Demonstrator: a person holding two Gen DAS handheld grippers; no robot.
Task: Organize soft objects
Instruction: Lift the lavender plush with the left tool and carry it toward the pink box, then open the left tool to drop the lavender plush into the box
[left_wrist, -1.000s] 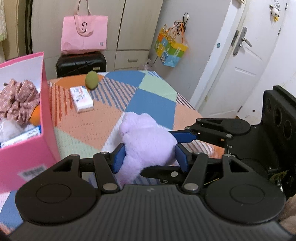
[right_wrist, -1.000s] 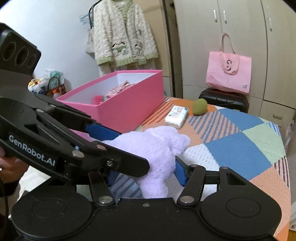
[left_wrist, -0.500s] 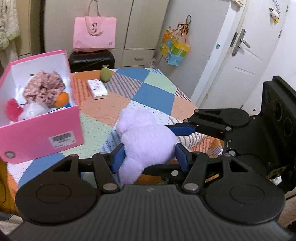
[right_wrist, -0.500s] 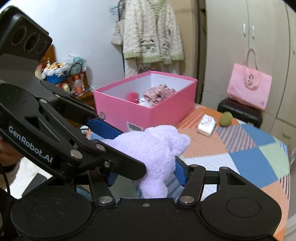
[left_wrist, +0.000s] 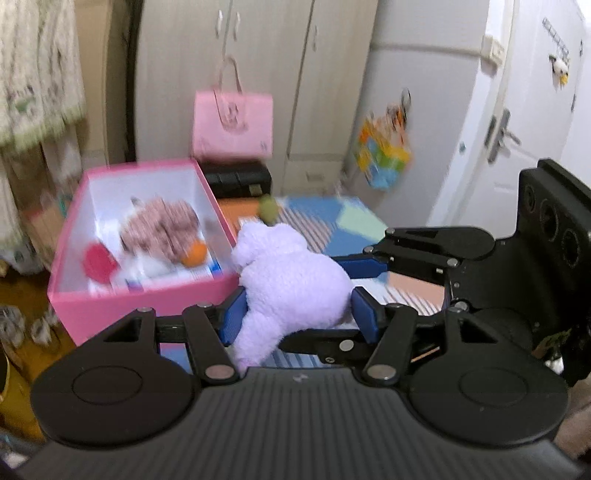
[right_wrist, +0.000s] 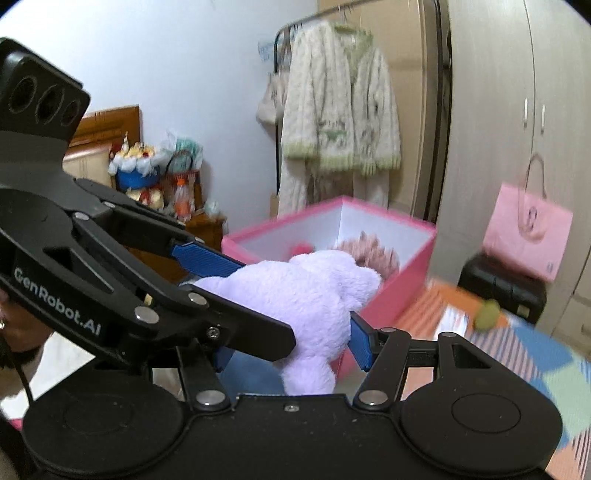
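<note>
Gripping the purple plush toy (left_wrist: 291, 280) between us, we have our left gripper (left_wrist: 297, 314) and right gripper (right_wrist: 291, 347) both clamped on its body, blue pads pressed into the fur. It hangs in the air just beside the pink box's (left_wrist: 147, 295) near corner. Inside the box lie a pink scrunchie (left_wrist: 162, 225) and an orange ball (left_wrist: 194, 254).

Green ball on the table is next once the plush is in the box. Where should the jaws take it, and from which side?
Take the green ball across its middle, coming from above. It looks roundish and small and sits apart from the white pack beside it on the patchwork cloth, so any width should fit. Motion blur hides its exact shape. Both the left gripper and right gripper are full with the plush.
</note>
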